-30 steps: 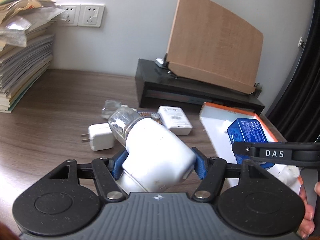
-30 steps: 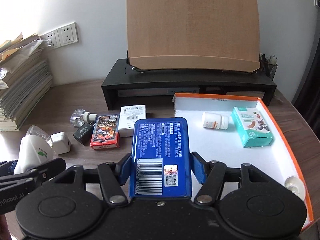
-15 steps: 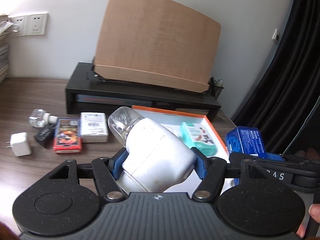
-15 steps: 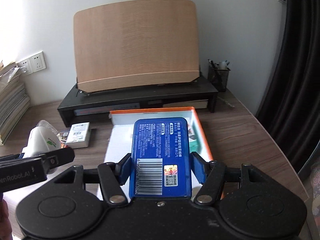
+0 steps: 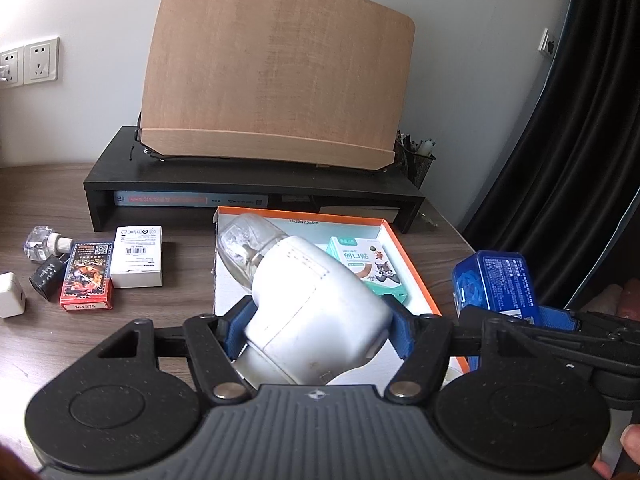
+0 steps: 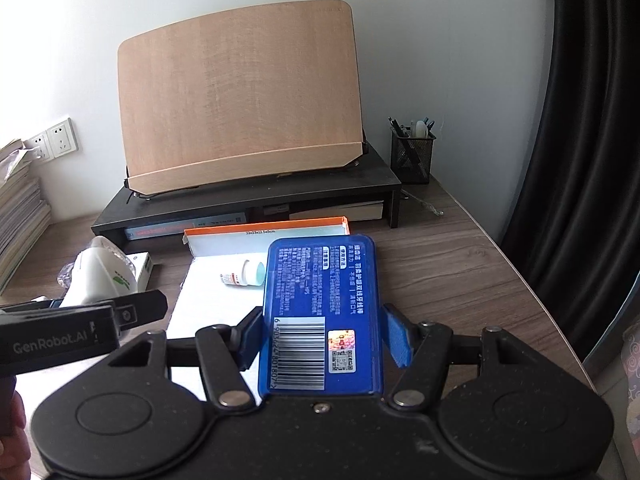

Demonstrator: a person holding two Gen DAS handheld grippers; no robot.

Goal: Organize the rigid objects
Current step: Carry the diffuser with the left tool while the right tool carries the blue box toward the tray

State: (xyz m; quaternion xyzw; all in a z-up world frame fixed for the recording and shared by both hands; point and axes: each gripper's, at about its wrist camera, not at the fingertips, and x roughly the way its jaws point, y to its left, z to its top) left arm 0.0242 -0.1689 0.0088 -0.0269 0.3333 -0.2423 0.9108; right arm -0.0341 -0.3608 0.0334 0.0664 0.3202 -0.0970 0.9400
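My left gripper (image 5: pixel 318 320) is shut on a white device with a clear bottle end (image 5: pixel 304 304), held over the near part of the orange-rimmed white tray (image 5: pixel 404 240). My right gripper (image 6: pixel 324 340) is shut on a blue tin (image 6: pixel 320 312), held over the tray's right side (image 6: pixel 280 226). The tin also shows in the left wrist view (image 5: pixel 496 284), and the white device in the right wrist view (image 6: pixel 104 276). A teal box (image 5: pixel 368 268) and a small white pill bottle (image 6: pixel 244 274) lie in the tray.
Left of the tray on the wooden desk lie a white box (image 5: pixel 138 256), a red card box (image 5: pixel 88 278), a small black item (image 5: pixel 48 280), a clear vial (image 5: pixel 42 240) and a white charger (image 5: pixel 10 300). Behind stands a black riser (image 5: pixel 256 184) with a wooden board; a pen cup (image 6: pixel 412 154) at right.
Both grippers swung right from the loose items toward the tray, each keeping its object. The left now sits over the tray's near end; the right has lifted and looks down on the tray.
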